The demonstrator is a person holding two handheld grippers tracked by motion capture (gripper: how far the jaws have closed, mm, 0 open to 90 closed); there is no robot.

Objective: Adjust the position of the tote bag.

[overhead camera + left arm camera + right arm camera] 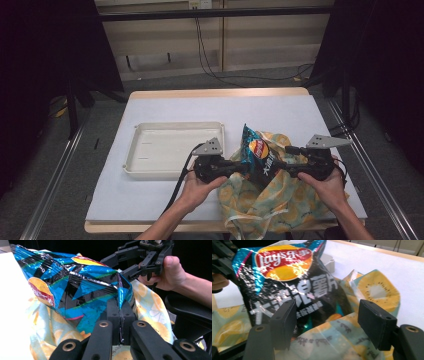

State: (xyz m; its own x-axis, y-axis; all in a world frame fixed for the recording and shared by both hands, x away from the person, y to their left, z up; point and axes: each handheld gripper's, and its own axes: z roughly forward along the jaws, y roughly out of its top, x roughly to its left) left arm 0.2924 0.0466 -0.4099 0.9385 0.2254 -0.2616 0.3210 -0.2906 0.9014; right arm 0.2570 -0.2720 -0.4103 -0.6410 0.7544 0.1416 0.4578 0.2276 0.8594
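A white-topped table [165, 200] with a pale wooden edge is carrying a shallow white tray [131, 150]; beside it a kiwi-print cloth bag [250, 200] is lying crumpled.

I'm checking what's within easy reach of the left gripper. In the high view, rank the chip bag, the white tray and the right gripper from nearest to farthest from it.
1. chip bag: clamped in the left gripper fingers.
2. white tray: just to its left.
3. right gripper: beyond the bag, on the right.
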